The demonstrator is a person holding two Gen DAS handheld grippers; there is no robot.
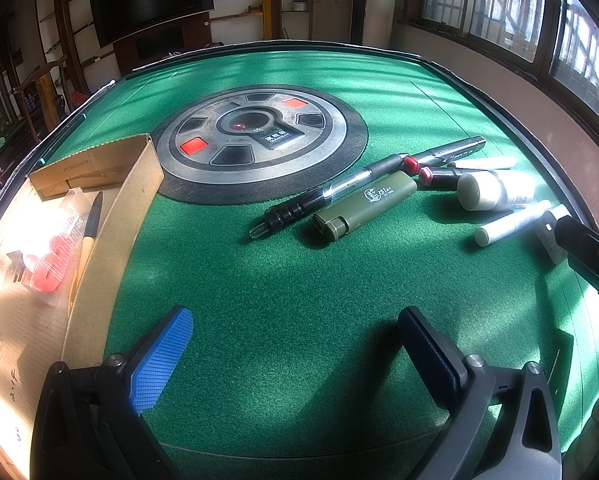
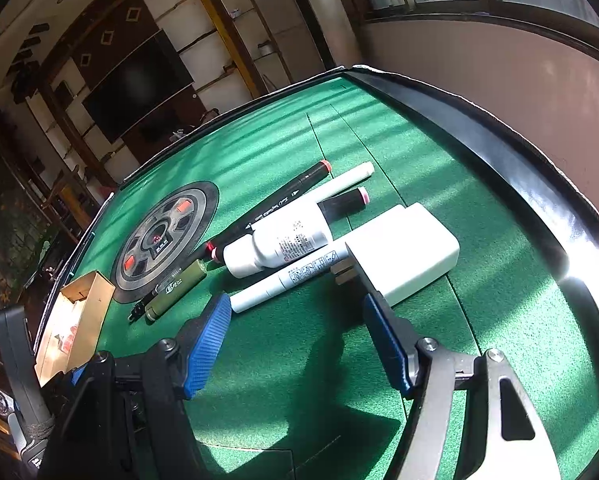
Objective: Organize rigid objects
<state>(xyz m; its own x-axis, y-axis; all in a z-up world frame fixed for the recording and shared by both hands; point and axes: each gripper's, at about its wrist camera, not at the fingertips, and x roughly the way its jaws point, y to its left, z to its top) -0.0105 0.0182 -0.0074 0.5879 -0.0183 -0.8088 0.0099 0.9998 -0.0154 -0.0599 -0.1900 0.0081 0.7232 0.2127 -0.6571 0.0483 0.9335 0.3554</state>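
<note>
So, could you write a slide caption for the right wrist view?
Open right gripper hovers before a white marker and white charger on the green table.

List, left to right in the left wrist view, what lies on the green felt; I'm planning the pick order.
Open cardboard box → clear-barrelled black pen → olive-green lighter → white plastic bottle.

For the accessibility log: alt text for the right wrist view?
Open right gripper hovers over a green felt table, empty, its fingers near a white marker and white charger block. Beyond lie a white bottle, pens, a green lighter and a cardboard box.
</note>
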